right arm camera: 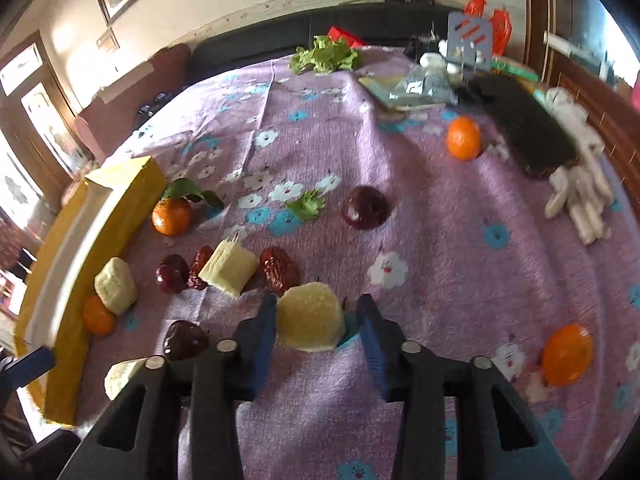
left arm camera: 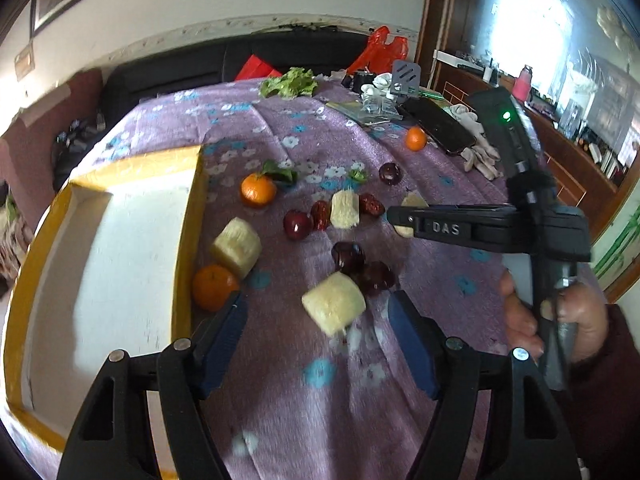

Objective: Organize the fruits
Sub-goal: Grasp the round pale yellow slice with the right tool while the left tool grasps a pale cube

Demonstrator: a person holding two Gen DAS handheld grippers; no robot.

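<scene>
Fruits lie scattered on a purple flowered cloth (left arm camera: pixel 280 400): pale sugarcane chunks, oranges, red dates and dark plums. My left gripper (left arm camera: pixel 316 312) is open, its blue pads either side of a pale chunk (left arm camera: pixel 334 307) on the cloth. An orange (left arm camera: pixel 214 286) sits by the left pad. My right gripper (right arm camera: pixel 316 320) is open around another pale chunk (right arm camera: pixel 310 316); its left pad touches the chunk and a gap shows at the right pad. It also shows in the left wrist view (left arm camera: pixel 400 222). A yellow-rimmed white box (left arm camera: pixel 112 272) stands at the left.
The box shows in the right wrist view (right arm camera: pixel 116 216) at the left. At the back right lie a dark phone (left arm camera: pixel 436 124), white gloves (left arm camera: pixel 480 148), lettuce (left arm camera: pixel 288 82), a red bag (left arm camera: pixel 380 50) and an orange (right arm camera: pixel 464 138). Another orange (right arm camera: pixel 568 354) lies at the right.
</scene>
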